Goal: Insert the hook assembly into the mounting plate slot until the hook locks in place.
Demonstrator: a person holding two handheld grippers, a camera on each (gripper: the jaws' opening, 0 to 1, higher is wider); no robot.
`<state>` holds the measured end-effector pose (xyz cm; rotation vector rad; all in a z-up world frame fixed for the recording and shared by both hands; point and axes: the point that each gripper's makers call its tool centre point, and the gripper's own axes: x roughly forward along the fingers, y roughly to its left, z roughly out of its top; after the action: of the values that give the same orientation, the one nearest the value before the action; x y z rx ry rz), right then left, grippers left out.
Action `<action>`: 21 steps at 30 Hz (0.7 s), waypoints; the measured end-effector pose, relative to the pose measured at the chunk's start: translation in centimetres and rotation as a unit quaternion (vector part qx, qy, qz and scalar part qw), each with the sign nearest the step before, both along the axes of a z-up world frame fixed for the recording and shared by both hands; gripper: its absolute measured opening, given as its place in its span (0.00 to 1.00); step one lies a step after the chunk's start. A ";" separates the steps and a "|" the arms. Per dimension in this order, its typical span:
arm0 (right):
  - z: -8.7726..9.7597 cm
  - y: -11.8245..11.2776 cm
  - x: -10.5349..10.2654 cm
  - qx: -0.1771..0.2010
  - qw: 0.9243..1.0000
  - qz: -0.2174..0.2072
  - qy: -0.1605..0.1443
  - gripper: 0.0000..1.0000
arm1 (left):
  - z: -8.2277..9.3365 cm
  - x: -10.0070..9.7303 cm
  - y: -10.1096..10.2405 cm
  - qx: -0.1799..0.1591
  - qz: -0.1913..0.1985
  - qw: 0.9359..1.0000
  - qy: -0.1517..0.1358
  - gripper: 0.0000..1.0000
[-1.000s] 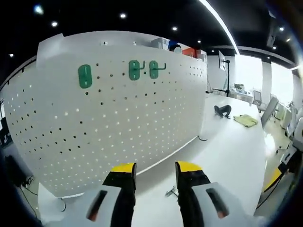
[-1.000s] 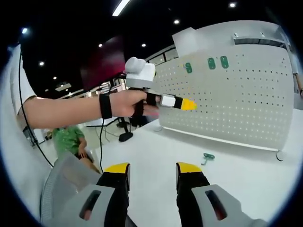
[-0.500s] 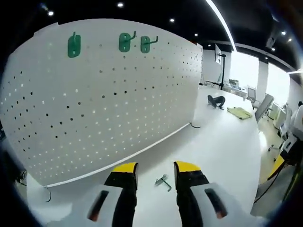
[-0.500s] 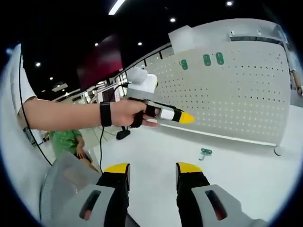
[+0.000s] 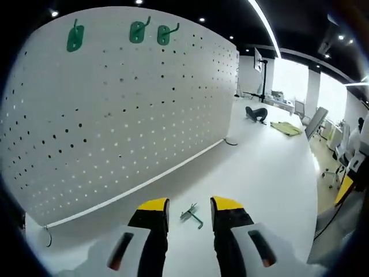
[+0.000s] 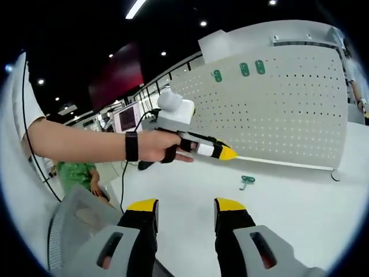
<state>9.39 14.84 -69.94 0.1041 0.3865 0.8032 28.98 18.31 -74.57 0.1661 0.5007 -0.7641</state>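
Note:
A small green hook assembly [image 5: 191,216] lies on the white table just beyond my left gripper [image 5: 188,203], whose jaws stand open on either side of it without touching. The white pegboard mounting plate [image 5: 115,109] stands upright behind, with three green hooks [image 5: 136,32] fixed along its top. In the right gripper view the same hook assembly [image 6: 247,181] lies on the table below the pegboard [image 6: 288,109]. My right gripper [image 6: 185,203] is open and holds nothing, well back from the hook. The left gripper [image 6: 222,153], held by a hand, points down toward the hook.
A dark object [image 5: 255,112] and a yellow-green cloth [image 5: 287,128] lie far along the table. The table's edge [image 5: 316,190] runs on the right. A person in green [image 6: 81,173] sits behind. A grey chair back [image 6: 81,225] is close to my right gripper.
The left gripper has dropped lower and nearer to the hook assembly; the pegboard and its green hooks rose in its view. In the right gripper view the held gripper tilted downward.

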 end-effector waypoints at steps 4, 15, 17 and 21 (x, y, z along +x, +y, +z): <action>0.0 -0.3 0.0 0.002 1.000 -0.005 0.001 0.39 | -0.6 -0.1 -0.3 0.002 -0.005 1.000 0.008 0.30; 0.0 -0.5 0.2 -0.006 1.000 -0.008 -0.001 0.39 | -3.0 0.1 -0.7 0.031 -0.020 0.999 0.018 0.29; 0.0 -0.8 0.3 -0.009 1.000 -0.014 -0.005 0.38 | -3.5 0.1 -0.6 0.038 -0.021 0.999 0.025 0.28; -0.2 -0.8 0.1 -0.010 1.000 -0.011 -0.001 0.38 | -4.1 0.3 -0.5 0.044 -0.025 0.998 0.029 0.28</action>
<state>9.54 14.05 -70.18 0.0883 0.3921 0.7782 29.31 17.82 -78.72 0.2401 0.5874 -0.7970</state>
